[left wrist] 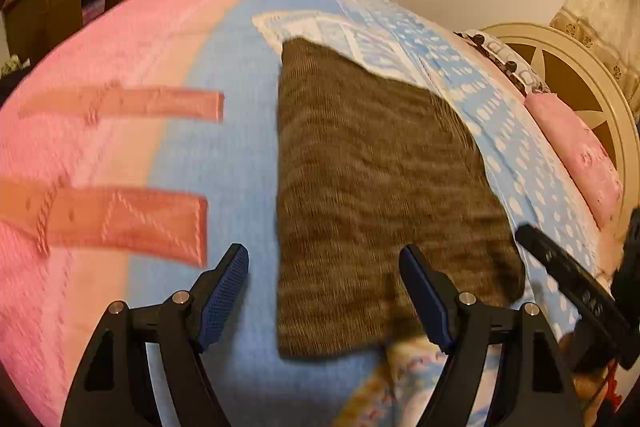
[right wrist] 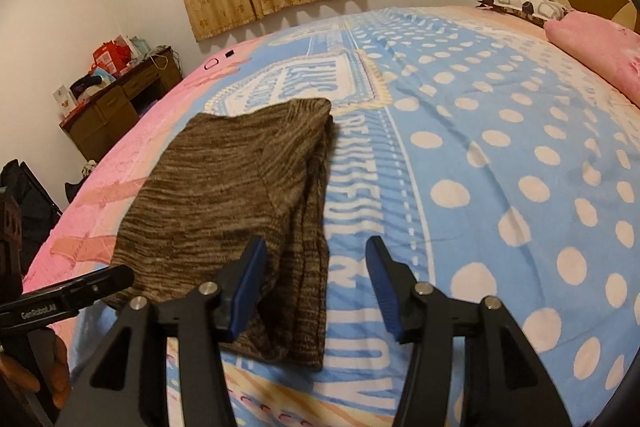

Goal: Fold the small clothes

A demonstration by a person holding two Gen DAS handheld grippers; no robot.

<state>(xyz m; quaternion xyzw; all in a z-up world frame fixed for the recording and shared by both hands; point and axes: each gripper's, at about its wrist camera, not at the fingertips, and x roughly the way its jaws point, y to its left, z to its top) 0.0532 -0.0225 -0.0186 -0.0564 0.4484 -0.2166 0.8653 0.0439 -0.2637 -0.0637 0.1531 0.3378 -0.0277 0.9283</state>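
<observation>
A brown striped knit garment (left wrist: pixel 368 187) lies folded lengthwise on the bed, layers stacked along its right edge in the right wrist view (right wrist: pixel 240 195). My left gripper (left wrist: pixel 324 295) is open and empty, its jaws straddling the garment's near left edge. My right gripper (right wrist: pixel 316 287) is open and empty over the garment's near right corner. A finger of the right gripper (left wrist: pixel 568 275) shows at the right of the left wrist view. The left gripper's finger (right wrist: pixel 68 295) shows at the left of the right wrist view.
The bed cover is pink (left wrist: pixel 80 147) on the left and light blue with white dots (right wrist: pixel 500 155) on the right. A pink pillow (right wrist: pixel 600 47) and patterned pillow (right wrist: pixel 520 3) lie by the headboard (left wrist: pixel 580 83). A cluttered wooden desk (right wrist: pixel 120 99) stands beyond the bed.
</observation>
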